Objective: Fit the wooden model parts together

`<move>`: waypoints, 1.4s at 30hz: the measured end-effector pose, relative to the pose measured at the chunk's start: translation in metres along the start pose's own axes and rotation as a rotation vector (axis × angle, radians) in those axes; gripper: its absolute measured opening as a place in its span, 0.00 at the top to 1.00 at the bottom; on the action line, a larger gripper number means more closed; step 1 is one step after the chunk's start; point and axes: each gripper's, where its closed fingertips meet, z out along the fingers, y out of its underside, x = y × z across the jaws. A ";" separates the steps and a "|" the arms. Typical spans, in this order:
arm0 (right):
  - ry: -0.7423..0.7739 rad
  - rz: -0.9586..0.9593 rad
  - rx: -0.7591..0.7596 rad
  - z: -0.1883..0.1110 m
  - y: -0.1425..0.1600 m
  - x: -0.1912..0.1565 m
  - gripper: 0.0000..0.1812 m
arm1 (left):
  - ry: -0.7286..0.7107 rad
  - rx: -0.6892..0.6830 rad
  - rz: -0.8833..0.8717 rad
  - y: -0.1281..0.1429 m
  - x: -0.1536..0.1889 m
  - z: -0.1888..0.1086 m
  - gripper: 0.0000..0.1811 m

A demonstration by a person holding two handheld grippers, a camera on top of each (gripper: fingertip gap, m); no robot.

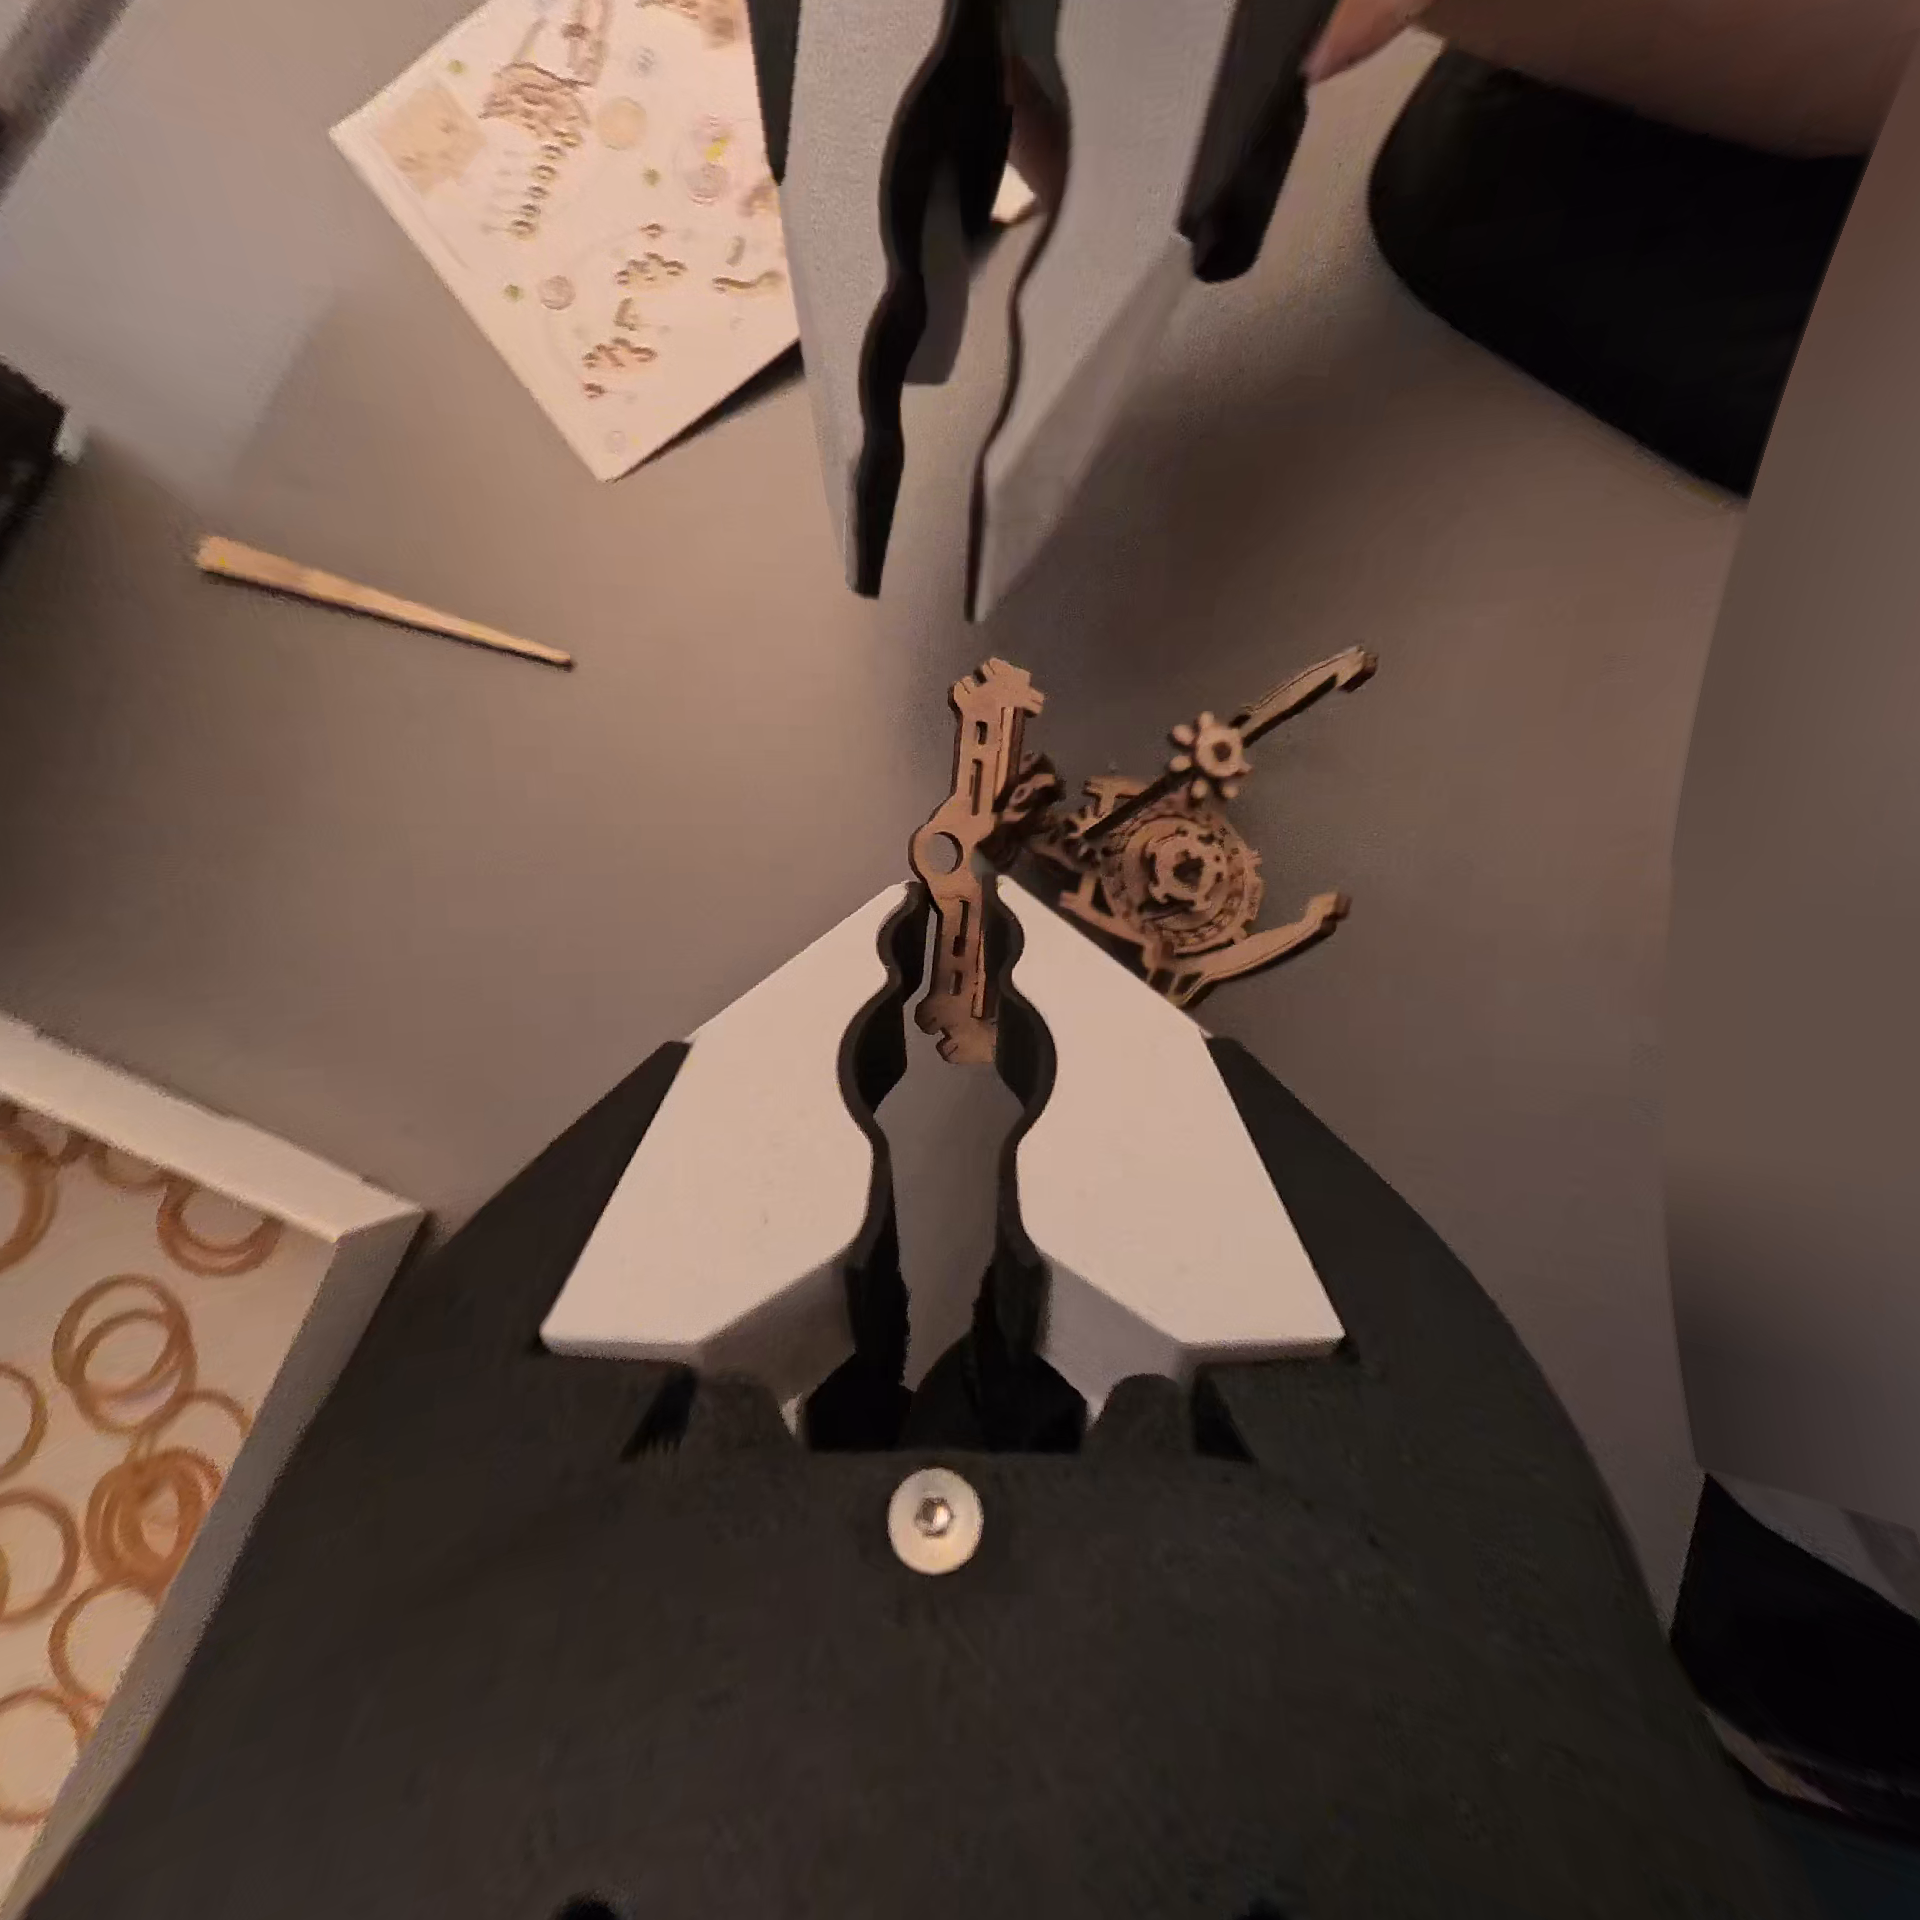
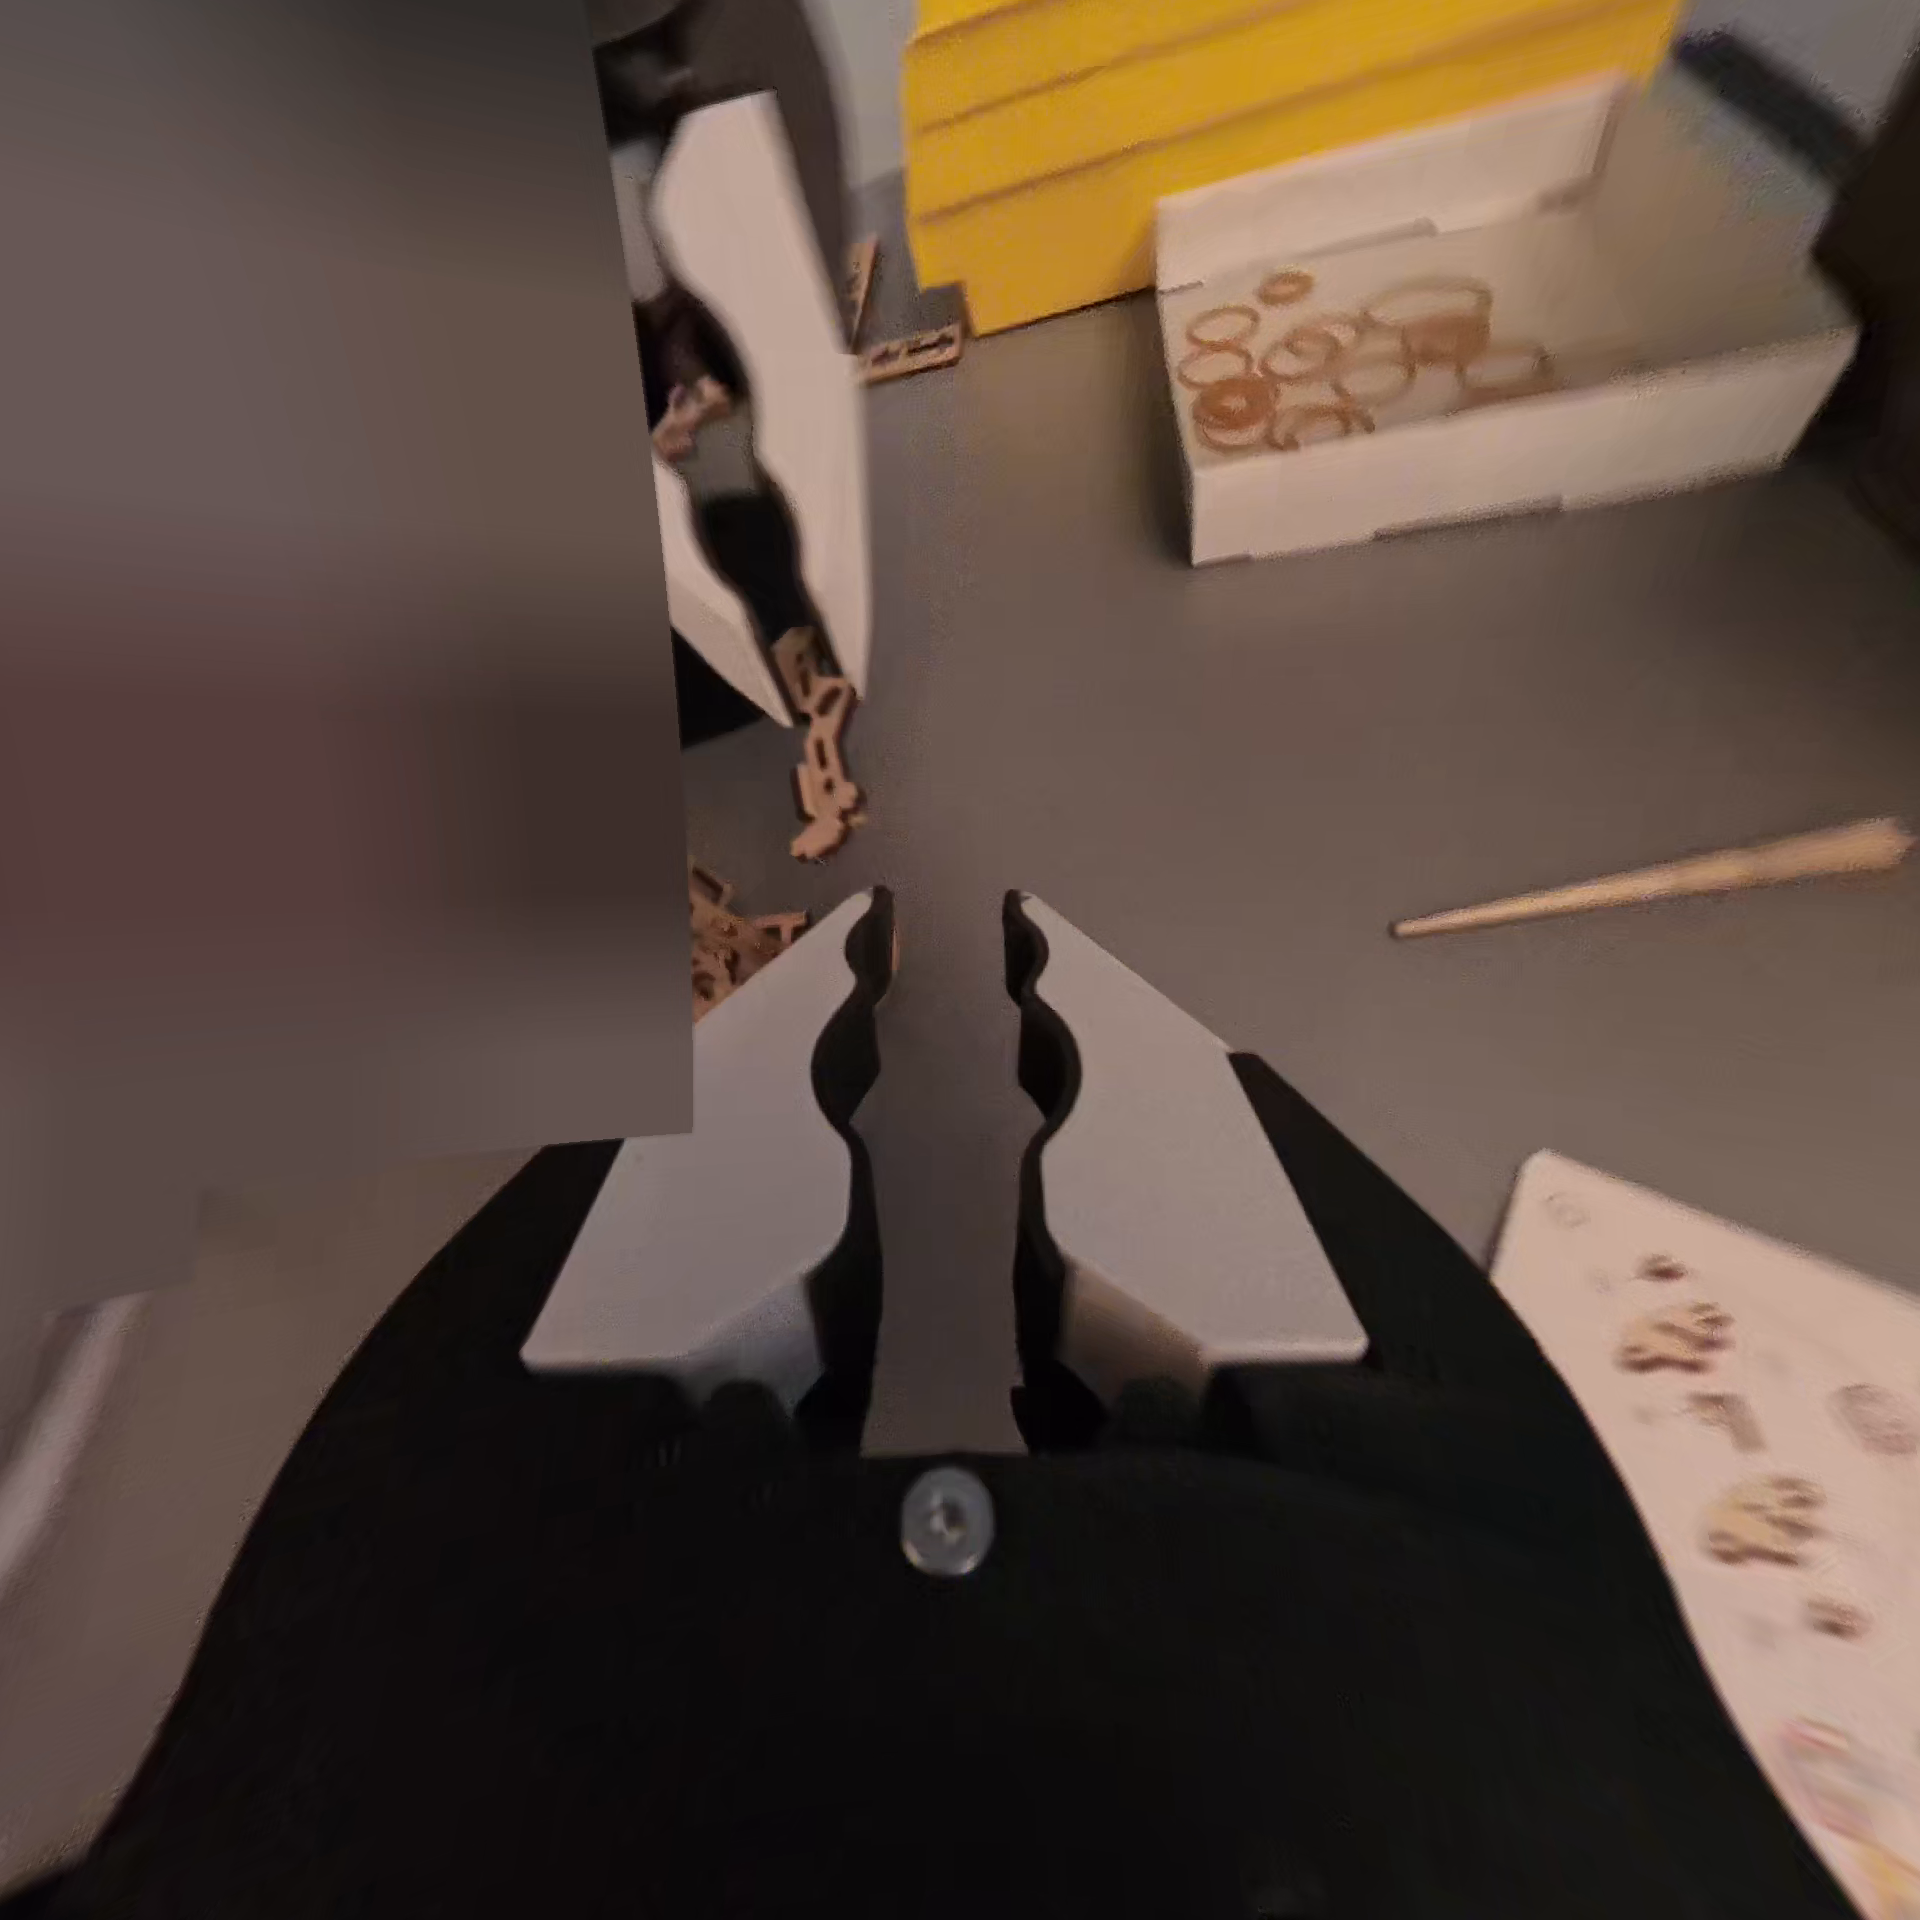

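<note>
My left gripper (image 1: pixel 956 889) is shut on a flat slotted wooden strip (image 1: pixel 977 764), held upright just above the grey table. A wooden gear assembly (image 1: pixel 1174 868) with curved arms lies on the table right behind the strip, touching or nearly touching it. My right gripper (image 1: pixel 923 601) reaches in from the far side, its tips a short way above the strip, open a little and empty. In the right wrist view my right gripper (image 2: pixel 948 900) is open with bare table between its fingers. The left gripper (image 2: pixel 769 416) shows there with the strip (image 2: pixel 823 748); part of the assembly (image 2: pixel 738 935) peeks out.
A white box of tan rings (image 1: pixel 125 1403) sits at the near left and shows in the right wrist view (image 2: pixel 1455 416). A tapered wooden stick (image 1: pixel 384 613) and a printed sheet (image 1: pixel 603 229) lie on the table. Yellow boxes (image 2: pixel 1247 135) stand at the back. The gap from one gripper's tips to the other's is roughly 6 centimeters. The right tips stand about 15 centimeters off the tapered wooden stick (image 1: pixel 384 613). The right camera catches it too, in the right wrist view (image 2: pixel 1626 876).
</note>
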 end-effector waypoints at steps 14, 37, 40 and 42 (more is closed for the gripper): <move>-0.378 0.491 -0.228 0.036 0.034 -0.011 0.89 | 0.018 0.063 -0.147 0.038 -0.018 -0.007 0.95; -0.489 0.526 -0.195 0.045 0.025 -0.021 0.90 | 0.026 0.061 -0.172 0.048 -0.020 -0.003 0.95; -0.526 0.458 -0.211 0.049 0.024 -0.023 0.90 | 0.033 0.056 -0.177 0.050 -0.020 -0.002 0.95; -0.569 0.372 -0.251 0.050 0.024 -0.025 0.90 | 0.034 0.054 -0.170 0.051 -0.019 -0.001 0.96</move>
